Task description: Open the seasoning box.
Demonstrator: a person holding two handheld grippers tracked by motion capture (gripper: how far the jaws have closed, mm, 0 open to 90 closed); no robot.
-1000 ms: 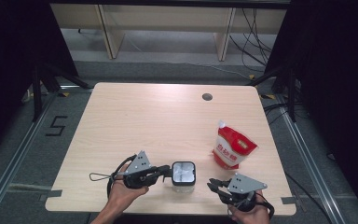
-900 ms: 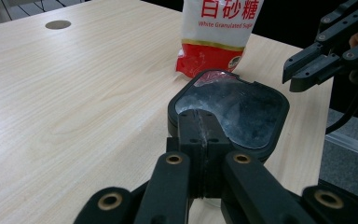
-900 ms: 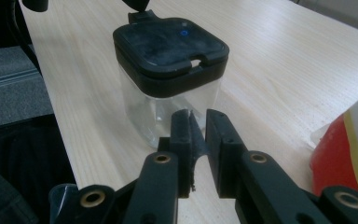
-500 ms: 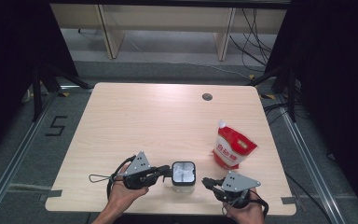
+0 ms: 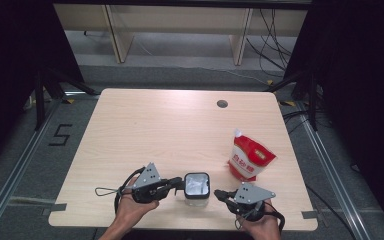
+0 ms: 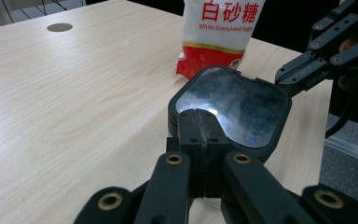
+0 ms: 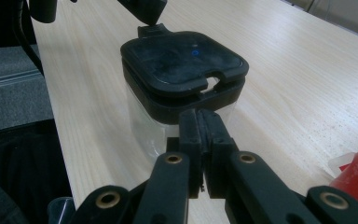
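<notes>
Both grippers sit at the table's near edge, either side of a small clear jar with a black lid. Left gripper has its jaws pressed together with nothing between them, tips touching the lid's rim on the jar's left. Right gripper has just been closing; its jaws now meet with nothing held, tips just beside the jar's right side. Behind and to the right of the jar stands a red and white sugar pouch, apart from both grippers.
</notes>
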